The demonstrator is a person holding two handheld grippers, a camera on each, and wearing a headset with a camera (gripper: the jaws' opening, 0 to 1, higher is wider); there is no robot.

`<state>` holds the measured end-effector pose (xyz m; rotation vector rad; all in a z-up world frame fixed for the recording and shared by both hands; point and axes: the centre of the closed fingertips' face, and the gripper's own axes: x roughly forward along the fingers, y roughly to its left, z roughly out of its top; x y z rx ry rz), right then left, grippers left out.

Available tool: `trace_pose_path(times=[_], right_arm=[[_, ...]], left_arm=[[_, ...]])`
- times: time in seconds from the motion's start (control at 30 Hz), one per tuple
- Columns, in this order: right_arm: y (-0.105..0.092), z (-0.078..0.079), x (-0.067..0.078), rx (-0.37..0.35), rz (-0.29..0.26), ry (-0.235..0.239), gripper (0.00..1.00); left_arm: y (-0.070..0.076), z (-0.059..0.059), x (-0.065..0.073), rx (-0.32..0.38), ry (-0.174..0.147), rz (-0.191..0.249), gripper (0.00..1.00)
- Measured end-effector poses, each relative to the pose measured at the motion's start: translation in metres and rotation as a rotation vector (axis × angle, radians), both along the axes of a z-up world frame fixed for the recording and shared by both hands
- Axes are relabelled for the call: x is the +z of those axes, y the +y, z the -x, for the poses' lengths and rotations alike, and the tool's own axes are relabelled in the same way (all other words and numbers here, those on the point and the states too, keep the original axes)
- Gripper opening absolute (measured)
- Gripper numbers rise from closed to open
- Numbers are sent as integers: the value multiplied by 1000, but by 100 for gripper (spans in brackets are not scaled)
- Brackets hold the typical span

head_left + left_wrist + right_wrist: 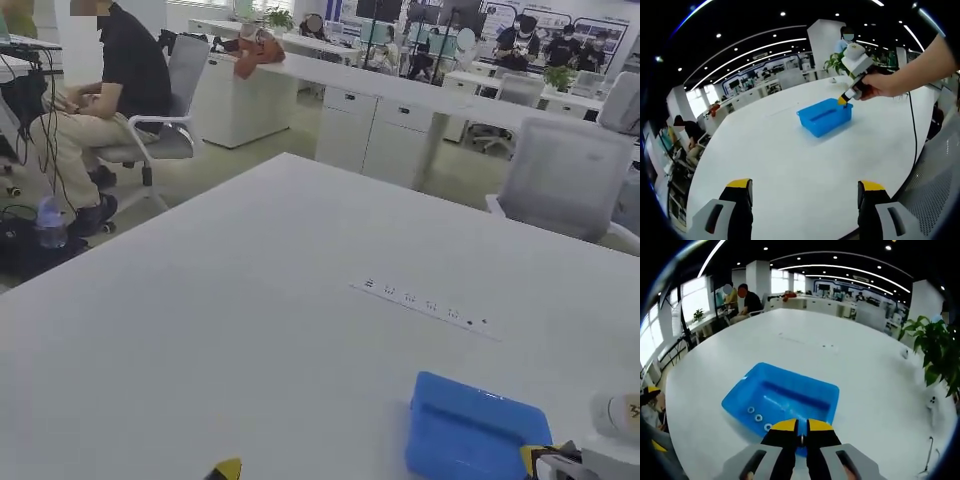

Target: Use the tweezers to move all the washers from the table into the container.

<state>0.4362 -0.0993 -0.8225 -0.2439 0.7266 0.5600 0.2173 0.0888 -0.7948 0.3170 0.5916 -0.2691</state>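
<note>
Washers (758, 417), three that I can count, lie in a short row on the floor of the blue container (795, 400), near its closer wall in the right gripper view. The right gripper (801, 426) hangs over that wall. Its jaws are drawn in to a narrow slit with a thin sliver of metal pinched between them. I take that to be the tweezers (801, 440), though too little shows for me to be sure. From the left gripper view I see the person's hand (875, 86) holding that gripper tipped down at the container's far edge. I judge this to be the drop-off step of one cycle. Next I would lift clear of the container and go back to the table (250, 330) for another washer, if any is left. Whether any is left I cannot tell: the white top is bare as far as I can see, and a washer would be lost at this range. I also cannot make out the tweezer tips, or whether they carry anything. The left gripper (805, 184) is spread wide with nothing between its jaws, low over the table and well apart from the container. In the head view the frame edge cuts off both grippers and part of the container.
</note>
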Motion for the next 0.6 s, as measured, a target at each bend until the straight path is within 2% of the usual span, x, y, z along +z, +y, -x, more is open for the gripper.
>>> trace_pose_path(times=[0.17, 0.27, 0.37, 0.43, 0.6], right_arm=[[-5, -1, 2, -26, -20, 1, 2], [-5, -3, 17, -40, -58, -24, 2], [-4, 3, 31, -18, -63, -43, 2], [-1, 12, 44, 11, -86, -66, 1], [1, 35, 71, 96, -95, -127, 1]], left_arm=[[0, 0, 1, 0, -4, 1, 88], [0, -1, 2, 3, -8, 6, 88], [0, -1, 3, 1, -13, 7, 88], [-1, -1, 3, -3, -17, 5, 88], [0, -1, 5, -1, -26, 2, 86]])
